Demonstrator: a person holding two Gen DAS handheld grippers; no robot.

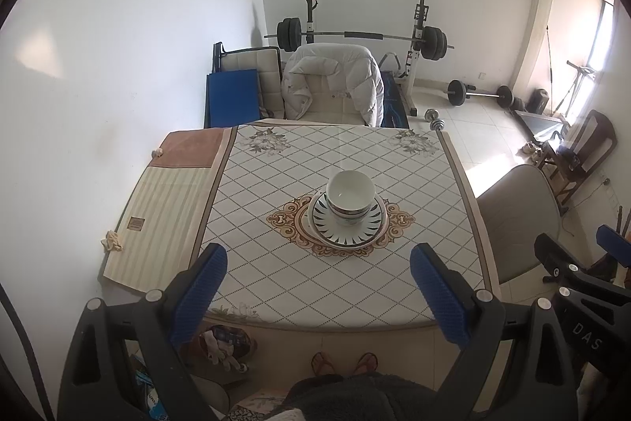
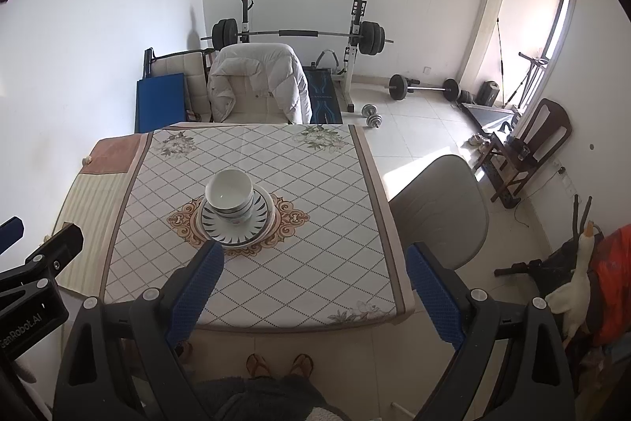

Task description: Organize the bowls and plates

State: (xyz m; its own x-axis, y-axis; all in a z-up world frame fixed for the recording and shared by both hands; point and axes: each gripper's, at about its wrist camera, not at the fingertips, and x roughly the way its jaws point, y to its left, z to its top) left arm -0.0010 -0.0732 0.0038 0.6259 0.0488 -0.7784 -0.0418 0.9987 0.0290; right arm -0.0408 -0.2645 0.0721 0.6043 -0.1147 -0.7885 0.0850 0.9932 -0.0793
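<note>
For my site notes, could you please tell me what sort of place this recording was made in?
Most likely a room in a home, used for both dining and exercise. A table with a patterned cloth holds stacked bowls on plates, and a barbell on a rack stands by the far wall.

Plates (image 1: 351,237): count under nested bowls (image 1: 350,192) cannot be told | right hand-held gripper (image 1: 575,275): cut off at left-wrist frame edge | chair (image 2: 252,93): back hidden beneath white jacket (image 2: 284,73)
</note>
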